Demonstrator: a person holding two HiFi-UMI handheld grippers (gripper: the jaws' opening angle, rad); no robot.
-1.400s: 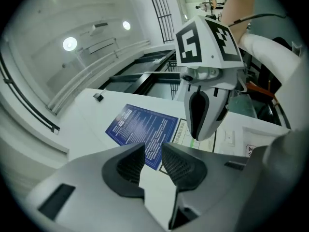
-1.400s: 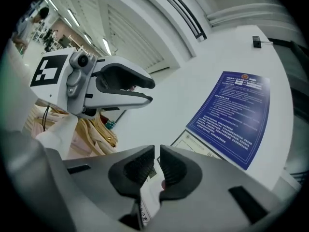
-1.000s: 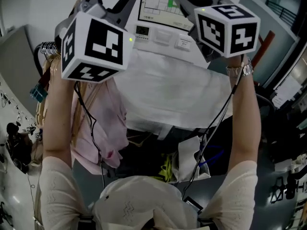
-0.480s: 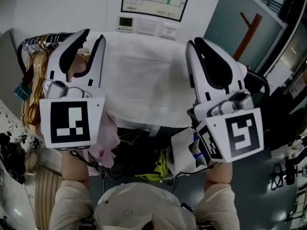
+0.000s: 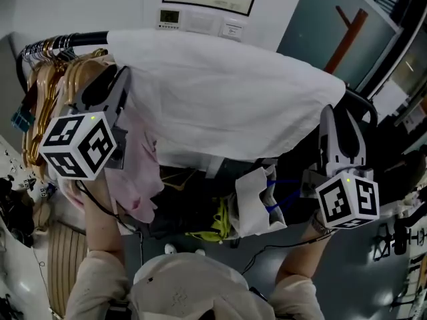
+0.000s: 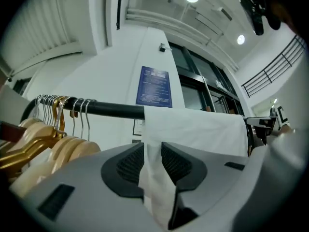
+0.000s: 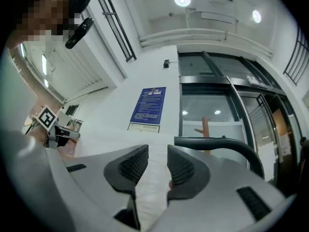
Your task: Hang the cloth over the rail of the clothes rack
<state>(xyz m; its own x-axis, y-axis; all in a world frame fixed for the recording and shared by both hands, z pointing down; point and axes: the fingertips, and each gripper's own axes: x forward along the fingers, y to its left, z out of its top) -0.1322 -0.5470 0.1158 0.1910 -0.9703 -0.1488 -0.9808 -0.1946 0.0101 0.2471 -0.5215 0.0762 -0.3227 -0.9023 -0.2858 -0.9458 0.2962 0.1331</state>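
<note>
A white cloth (image 5: 220, 92) lies draped over the black rail (image 5: 80, 40) of the clothes rack and hangs down its near side. My left gripper (image 5: 112, 79) is at the cloth's left edge, below the rail. In the left gripper view the rail (image 6: 111, 110) crosses above, and the left gripper (image 6: 152, 149) is shut on a fold of the cloth (image 6: 193, 129). My right gripper (image 5: 340, 112) is at the cloth's right end. In the right gripper view, the right gripper (image 7: 158, 153) holds cloth (image 7: 153, 173) between its pads, beside the rail's curved end (image 7: 217, 141).
Wooden hangers (image 5: 47, 92) crowd the rail's left end, and a pink garment (image 5: 140, 172) hangs under them. Bags and a yellow item (image 5: 217, 225) sit below the rack. Behind the rack is a wall with control panels (image 5: 170, 17). A person's arms hold the grippers.
Both grippers have come down from above the rail to below it, the right one swinging outward. The cloth has settled over the rail. The left gripper has rolled.
</note>
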